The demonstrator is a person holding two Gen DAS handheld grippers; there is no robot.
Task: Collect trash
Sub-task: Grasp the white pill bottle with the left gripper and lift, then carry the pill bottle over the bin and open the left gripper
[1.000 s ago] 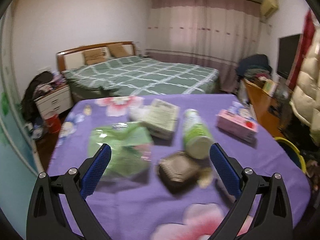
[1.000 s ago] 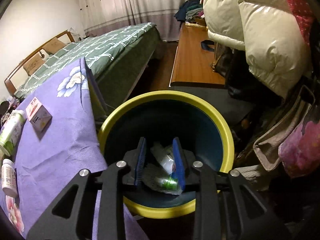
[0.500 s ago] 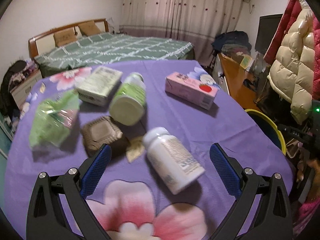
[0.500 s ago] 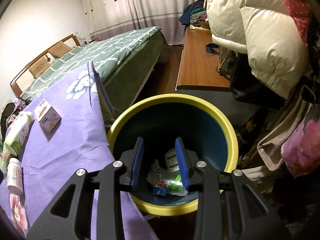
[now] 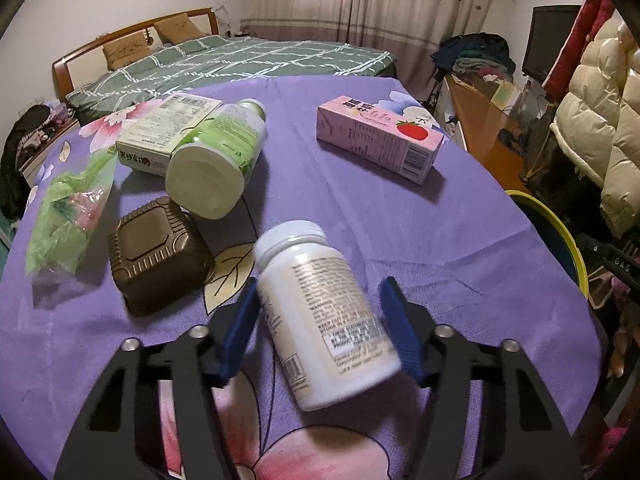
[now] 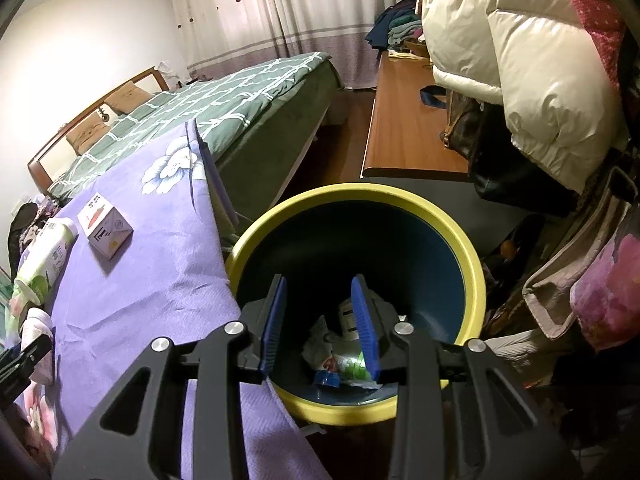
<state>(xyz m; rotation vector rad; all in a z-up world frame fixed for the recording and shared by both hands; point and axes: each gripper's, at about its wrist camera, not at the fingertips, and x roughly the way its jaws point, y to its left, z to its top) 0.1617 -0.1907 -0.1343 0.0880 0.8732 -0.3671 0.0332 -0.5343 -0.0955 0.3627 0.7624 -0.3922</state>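
The left gripper (image 5: pixel 316 320) straddles a white pill bottle (image 5: pixel 320 312) lying on the purple tablecloth (image 5: pixel 440 240), fingers just clear of it. The right gripper (image 6: pixel 318 320) hangs part-open and empty above the yellow-rimmed bin (image 6: pixel 460 240) beside the tablecloth.

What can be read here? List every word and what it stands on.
"DAS": on the black device part at the right edge.
Too small to read: Chinese characters on the pink strawberry carton.
Blurred: label of the white plastic bottle.
Unreadable: print on the pale green cardboard box.
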